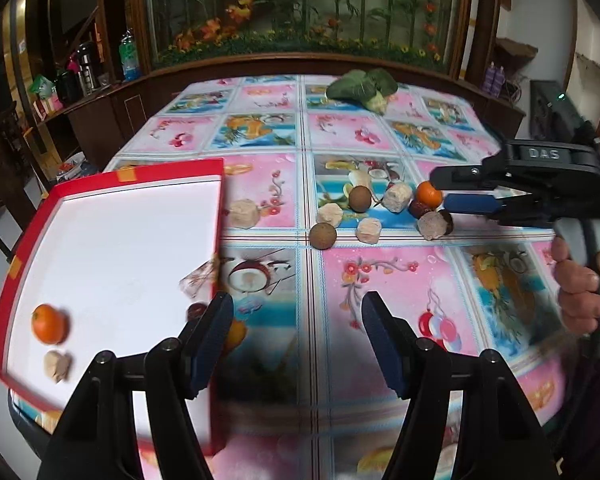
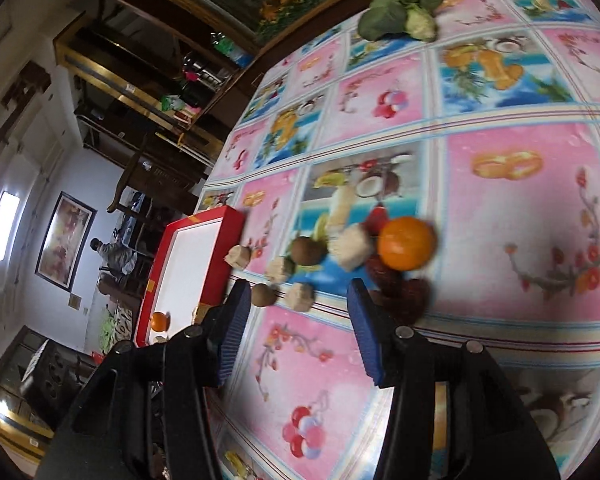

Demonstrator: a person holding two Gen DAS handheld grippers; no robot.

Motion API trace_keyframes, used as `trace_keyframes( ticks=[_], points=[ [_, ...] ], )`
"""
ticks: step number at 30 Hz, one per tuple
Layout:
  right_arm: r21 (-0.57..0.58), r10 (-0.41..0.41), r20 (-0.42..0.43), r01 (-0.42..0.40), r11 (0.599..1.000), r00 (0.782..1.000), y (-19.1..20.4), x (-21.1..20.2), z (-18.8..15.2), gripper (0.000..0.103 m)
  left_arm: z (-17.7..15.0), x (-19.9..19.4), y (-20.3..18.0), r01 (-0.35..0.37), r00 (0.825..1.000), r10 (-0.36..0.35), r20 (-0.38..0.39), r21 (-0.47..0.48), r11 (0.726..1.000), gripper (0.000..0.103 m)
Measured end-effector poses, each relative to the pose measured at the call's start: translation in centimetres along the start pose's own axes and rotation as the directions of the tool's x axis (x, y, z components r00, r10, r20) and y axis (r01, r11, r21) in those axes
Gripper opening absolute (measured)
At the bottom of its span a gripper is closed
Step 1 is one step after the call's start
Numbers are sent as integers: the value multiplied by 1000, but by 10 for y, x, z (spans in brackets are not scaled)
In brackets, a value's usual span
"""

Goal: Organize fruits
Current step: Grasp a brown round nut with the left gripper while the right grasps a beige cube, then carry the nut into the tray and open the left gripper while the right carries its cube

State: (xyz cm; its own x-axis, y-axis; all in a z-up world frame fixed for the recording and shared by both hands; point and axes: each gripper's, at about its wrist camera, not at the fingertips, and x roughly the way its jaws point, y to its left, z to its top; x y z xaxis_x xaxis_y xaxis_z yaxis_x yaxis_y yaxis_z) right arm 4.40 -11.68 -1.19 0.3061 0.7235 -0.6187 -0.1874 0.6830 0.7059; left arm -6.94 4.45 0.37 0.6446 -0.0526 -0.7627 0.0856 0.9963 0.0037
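Table: it is covered with a pink and blue cloth printed with fruit pictures.
Red box: it is placed at the left near part of the table; its white inside is seen from above.
Leafy vegetable: it is laid at the far side of the table.
Left gripper: its jaws are released, and nothing is held between them; it is kept over the cloth just right of the box.
Right gripper: its jaws are parted and empty; it is directed at the loose pile.
Loose pile: an orange, brown round fruits, pale lumps and dark red fruits are gathered in the middle of the table.
Fruits in box: an orange one and a pale lump are seen in the near left corner.
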Motion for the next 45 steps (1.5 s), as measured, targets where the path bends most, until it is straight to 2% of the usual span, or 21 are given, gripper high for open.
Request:
trace_keyframes(
  ticks=[4,12,17,18,21,24,26,29,32,33,35,37,42,45],
  points=[
    [-13,-110,-40,110,994,993,-3,8,-1,52,6,16,-5,2,1000,-1,-27,9,1000,67],
    [-99,-199,-58,193,976,978,5,19,-9,52,19,44,-8,-2,996,5,-88,36,999,67],
    [-157,-276,-54,265,952,960,9,32,-13,52,28,59,-6,5,994,-1,-112,40,999,66],
    [-179,-294,-43,282,943,955,12,34,-14,51,28,60,-7,8,994,-3,-112,45,999,66],
    [-222,-349,-19,337,915,937,17,36,-17,41,32,65,-10,11,993,-4,-114,55,998,66],
    [-226,-355,-15,343,912,935,16,36,-18,39,35,72,-15,12,993,-5,-120,63,998,65],
    [-223,-352,-15,340,914,936,15,35,-18,38,36,77,-16,31,992,-23,-127,61,998,56],
    [-222,-350,-14,339,914,936,15,35,-18,38,38,81,-18,38,992,-31,-124,54,998,53],
    [-220,-349,-13,338,915,937,15,34,-18,38,40,81,-19,47,993,-41,-114,52,998,44],
    [-219,-350,-13,338,915,937,15,34,-17,38,40,82,-20,49,993,-43,-112,53,997,38],
    [-215,-350,-15,339,916,937,15,34,-17,35,39,81,-23,60,993,-54,-103,65,996,29],
    [-203,-327,-38,313,928,944,14,35,-18,25,39,81,-25,70,993,-63,-100,68,995,22],
    [-213,-298,-38,284,935,954,21,35,-22,22,37,77,-24,60,994,-56,-92,48,997,22],
    [-219,-284,-21,272,937,959,24,32,-22,20,34,63,-22,52,997,-50,-61,34,998,22]
  ],
)
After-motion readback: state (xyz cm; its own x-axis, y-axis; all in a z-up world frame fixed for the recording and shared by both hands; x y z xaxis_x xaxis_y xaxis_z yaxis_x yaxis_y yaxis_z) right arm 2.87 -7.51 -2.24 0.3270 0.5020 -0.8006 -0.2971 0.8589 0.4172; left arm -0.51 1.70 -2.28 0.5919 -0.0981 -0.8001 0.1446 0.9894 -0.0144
